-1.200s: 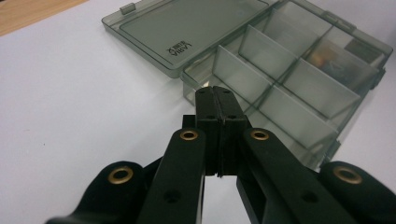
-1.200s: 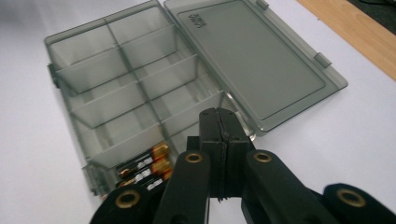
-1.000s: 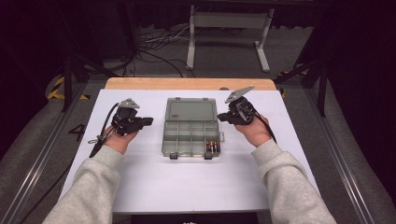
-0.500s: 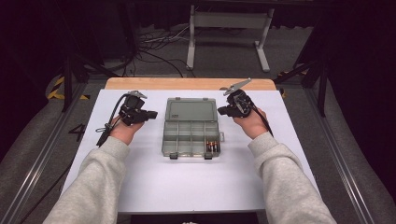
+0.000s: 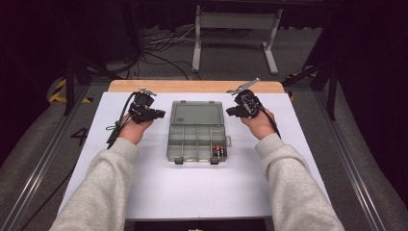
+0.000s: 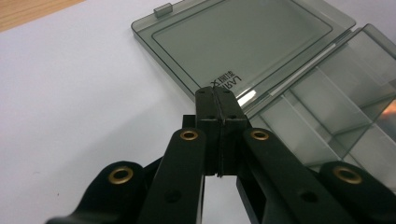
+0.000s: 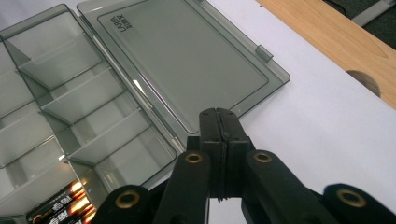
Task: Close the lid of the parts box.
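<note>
Both forearms reach in from the desk's near edge, the left gripper (image 5: 153,114) and right gripper (image 5: 234,111) held level and turned inward toward each other. Between them — midway across the desk (image 5: 144,192), nearer its far edge — lies the open organiser box (image 5: 196,137), its lid (image 6: 243,42) flat, batteries (image 5: 218,150) in one near-right compartment. Each gripper's fingers (image 6: 217,105) are pressed together, empty, just beside the lid's side edges without touching it.
</note>
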{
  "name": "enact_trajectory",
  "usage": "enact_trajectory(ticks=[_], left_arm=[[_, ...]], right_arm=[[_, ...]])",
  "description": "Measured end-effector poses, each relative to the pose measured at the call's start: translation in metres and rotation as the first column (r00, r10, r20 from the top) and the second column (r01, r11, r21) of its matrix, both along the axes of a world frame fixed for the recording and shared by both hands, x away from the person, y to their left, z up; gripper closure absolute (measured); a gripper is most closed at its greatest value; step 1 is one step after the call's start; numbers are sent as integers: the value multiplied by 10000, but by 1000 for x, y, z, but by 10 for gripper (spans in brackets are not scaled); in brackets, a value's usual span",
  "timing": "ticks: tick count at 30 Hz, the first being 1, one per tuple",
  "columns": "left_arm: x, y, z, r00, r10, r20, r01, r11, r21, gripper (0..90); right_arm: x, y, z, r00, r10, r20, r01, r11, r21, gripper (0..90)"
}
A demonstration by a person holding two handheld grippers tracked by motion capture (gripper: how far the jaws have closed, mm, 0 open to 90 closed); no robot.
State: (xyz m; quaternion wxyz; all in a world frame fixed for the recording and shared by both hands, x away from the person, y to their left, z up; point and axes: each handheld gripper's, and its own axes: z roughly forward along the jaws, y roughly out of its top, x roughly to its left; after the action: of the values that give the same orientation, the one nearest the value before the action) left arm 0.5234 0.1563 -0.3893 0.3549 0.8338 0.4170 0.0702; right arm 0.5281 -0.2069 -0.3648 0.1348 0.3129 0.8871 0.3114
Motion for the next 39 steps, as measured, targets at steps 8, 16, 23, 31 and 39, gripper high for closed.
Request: enact_trajectory(ticks=[8,16,23,31,39], left_arm=[[7,-10,-10,9999,93,-144,-88,9994,345,894],[14,-11,-23,9991,272,-327,-261,9991,347,894],[19,-13,-31,9979,364,-539,-338,9983,473,895],[21,-14,-40,9959,472,-774,-430,9976,546,895],[26,-18,-50,9945,406,-961,-336,9967,732,894]], right_arm=[[9,2,-14,9993,-155,-339,146,9996,-239,900],[16,2,-25,9972,-297,-683,269,9988,-418,900],[21,2,-34,9949,-400,-925,346,9976,-594,900],[26,4,-44,9927,-456,-1116,380,9968,-698,900],[29,7,-54,9894,-506,-1358,386,9952,-898,900]])
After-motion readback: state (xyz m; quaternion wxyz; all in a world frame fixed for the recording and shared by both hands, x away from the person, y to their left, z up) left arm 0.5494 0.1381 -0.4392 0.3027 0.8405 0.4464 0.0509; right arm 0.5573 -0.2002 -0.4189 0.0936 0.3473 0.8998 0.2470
